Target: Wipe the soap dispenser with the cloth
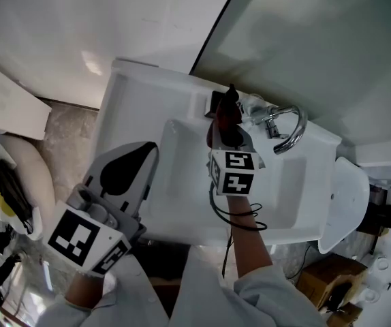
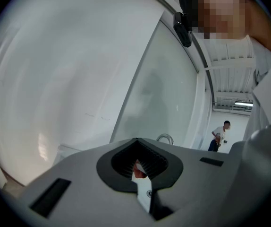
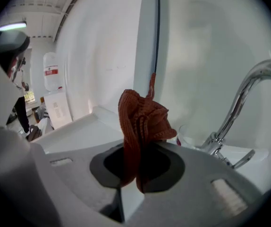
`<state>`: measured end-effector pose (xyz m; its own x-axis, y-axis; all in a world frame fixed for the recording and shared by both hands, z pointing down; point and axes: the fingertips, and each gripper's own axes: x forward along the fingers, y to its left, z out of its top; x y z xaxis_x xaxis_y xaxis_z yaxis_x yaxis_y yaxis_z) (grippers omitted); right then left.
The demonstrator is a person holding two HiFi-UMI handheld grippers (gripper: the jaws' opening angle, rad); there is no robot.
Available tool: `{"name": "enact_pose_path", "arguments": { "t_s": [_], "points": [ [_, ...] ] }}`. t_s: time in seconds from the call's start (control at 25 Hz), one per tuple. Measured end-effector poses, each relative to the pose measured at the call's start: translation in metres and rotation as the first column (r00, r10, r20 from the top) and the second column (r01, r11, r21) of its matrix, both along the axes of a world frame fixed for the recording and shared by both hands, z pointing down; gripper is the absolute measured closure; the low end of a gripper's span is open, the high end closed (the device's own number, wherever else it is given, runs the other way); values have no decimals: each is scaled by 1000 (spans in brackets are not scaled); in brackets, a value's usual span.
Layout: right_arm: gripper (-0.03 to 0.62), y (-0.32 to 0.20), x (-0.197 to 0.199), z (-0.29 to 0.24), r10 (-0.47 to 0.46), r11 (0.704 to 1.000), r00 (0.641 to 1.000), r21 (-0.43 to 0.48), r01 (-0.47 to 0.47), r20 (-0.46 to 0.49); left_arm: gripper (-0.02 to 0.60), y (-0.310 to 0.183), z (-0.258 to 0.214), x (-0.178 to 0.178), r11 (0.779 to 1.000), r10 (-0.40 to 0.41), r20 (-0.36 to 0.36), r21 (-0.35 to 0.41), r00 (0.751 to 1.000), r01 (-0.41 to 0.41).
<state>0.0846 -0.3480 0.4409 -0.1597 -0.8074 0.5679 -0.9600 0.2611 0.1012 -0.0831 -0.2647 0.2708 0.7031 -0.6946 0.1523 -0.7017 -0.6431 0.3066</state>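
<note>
Big white ceramic sink [image 1: 182, 176] filled the head view, curved chrome faucet [image 1: 287, 125] at its back rim. Left gripper [image 1: 148, 154] hung over the near edge, jaws together on nothing. The right gripper [image 3: 136, 151] view alone showed jaws clamping the rust-red knitted cloth [image 3: 142, 117].
</note>
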Motion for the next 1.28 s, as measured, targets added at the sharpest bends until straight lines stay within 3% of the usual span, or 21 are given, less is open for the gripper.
{"name": "enact_pose_path", "arguments": {
  "t_s": [0.24, 0.68, 1.28],
  "points": [
    [539, -22, 8, -34, 63, 996, 993, 62, -70, 102, 577, -1, -1, -3, 1000, -7, -5, 3, 1000, 7],
    [539, -40, -7, -27, 109, 993, 973, 24, -116, 204, 577, 1, 3, -9, 1000, -16, -7, -15, 1000, 16],
    [539, -40, -30, 47, 129, 979, 961, -188, -83, 244, 577, 1, 9, -26, 998, -60, 9, -26, 998, 61]
  ]
}}
